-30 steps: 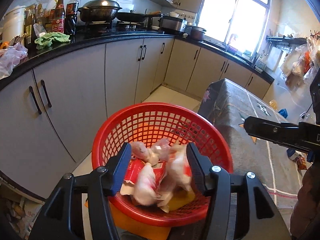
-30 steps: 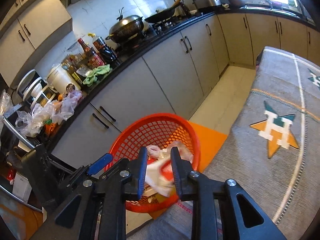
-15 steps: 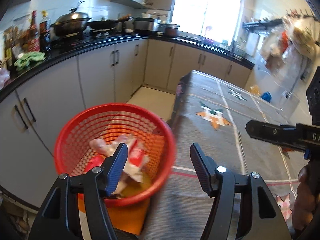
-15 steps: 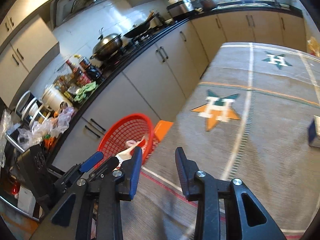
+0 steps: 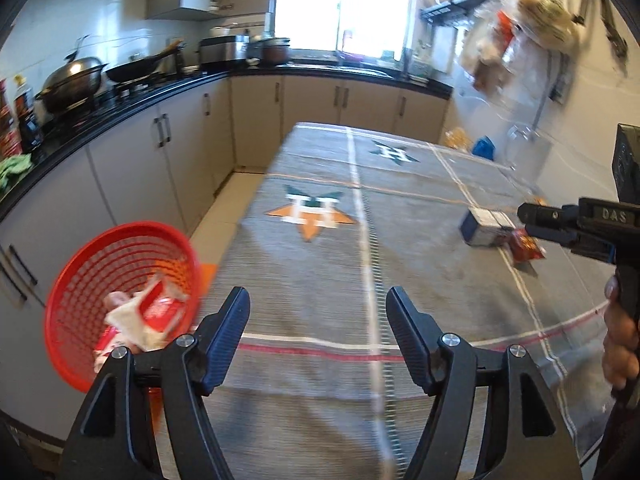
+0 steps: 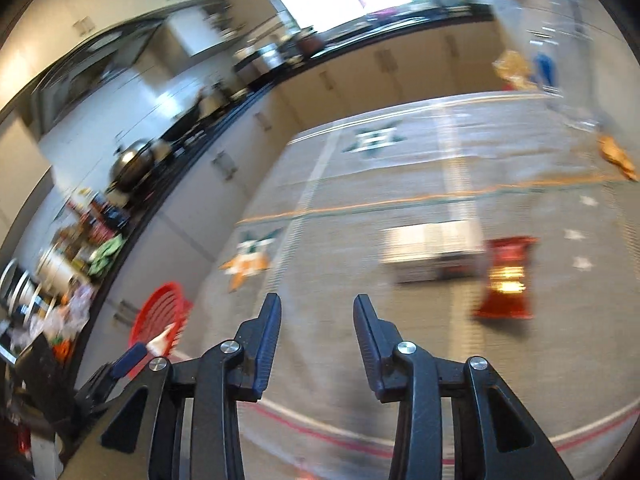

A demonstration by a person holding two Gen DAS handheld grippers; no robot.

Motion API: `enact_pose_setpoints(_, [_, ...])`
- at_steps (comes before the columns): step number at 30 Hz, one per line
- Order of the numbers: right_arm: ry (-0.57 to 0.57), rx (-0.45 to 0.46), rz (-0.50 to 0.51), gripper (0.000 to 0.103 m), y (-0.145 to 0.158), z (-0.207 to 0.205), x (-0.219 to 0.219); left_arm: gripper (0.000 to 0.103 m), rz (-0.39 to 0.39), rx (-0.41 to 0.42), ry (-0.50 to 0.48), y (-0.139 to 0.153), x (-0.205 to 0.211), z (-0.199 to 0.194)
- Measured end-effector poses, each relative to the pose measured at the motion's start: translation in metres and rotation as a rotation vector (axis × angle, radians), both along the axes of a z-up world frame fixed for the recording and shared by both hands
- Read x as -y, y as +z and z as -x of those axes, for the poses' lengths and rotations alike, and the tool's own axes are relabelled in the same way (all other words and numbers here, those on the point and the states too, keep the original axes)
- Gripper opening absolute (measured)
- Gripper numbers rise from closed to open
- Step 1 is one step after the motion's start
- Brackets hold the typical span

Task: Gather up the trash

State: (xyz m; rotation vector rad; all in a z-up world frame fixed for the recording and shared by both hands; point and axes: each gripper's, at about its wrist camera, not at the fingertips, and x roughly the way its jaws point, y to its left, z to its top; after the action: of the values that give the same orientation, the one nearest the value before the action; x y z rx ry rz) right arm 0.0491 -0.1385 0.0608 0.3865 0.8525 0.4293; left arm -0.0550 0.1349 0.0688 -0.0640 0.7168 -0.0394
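done: crumpled wrappers (image 5: 148,316) in red basket (image 5: 80,280) | left: red snack packet (image 6: 506,278), box (image 6: 432,254) on desk (image 5: 320,272) | left gripper (image 5: 318,336), right gripper (image 6: 317,328): fingers spread, empty

The right gripper (image 6: 317,312) fills the lower middle of the frame, jaws apart with nothing between them, over the grey cloth (image 6: 360,208). Right of centre lie a white box (image 6: 432,254) and, just beside it, a red packet (image 6: 507,278) (both blurred). The red basket (image 6: 160,320) sits at lower left, paper trash (image 6: 162,345) in it.
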Motion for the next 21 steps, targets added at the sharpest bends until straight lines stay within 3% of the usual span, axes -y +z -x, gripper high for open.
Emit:
enact_pose_setpoints(4, [-0.121, -0.026, 0.027, 0.053, -0.005, -0.007, 0.052, 0.076, -0.016, -0.026, -0.069, -0.002, 0.033, -0.008])
enact_pose_setpoints(9, [-0.200, -0.112, 0.045, 0.053, -0.020, -0.030, 0.092, 0.076, -0.036, -0.049, -0.154, 0.000, 0.071, -0.018])
enact_pose_setpoints(15, [-0.182, -0.215, 0.033, 0.053, -0.048, -0.059, 0.099, 0.078, -0.057, -0.053, -0.226, 0.013, 0.105, -0.030])
enact_pose_setpoints(19, [-0.140, -0.221, 0.032, 0.053, -0.057, -0.063, 0.087, 0.080, -0.078, -0.051, -0.240, 0.020, 0.117, -0.041])
enact_pose_setpoints(21, [-0.122, -0.210, 0.054, 0.044, -0.062, -0.064, 0.082, 0.082, -0.082, -0.054, -0.247, 0.023, 0.121, -0.047])
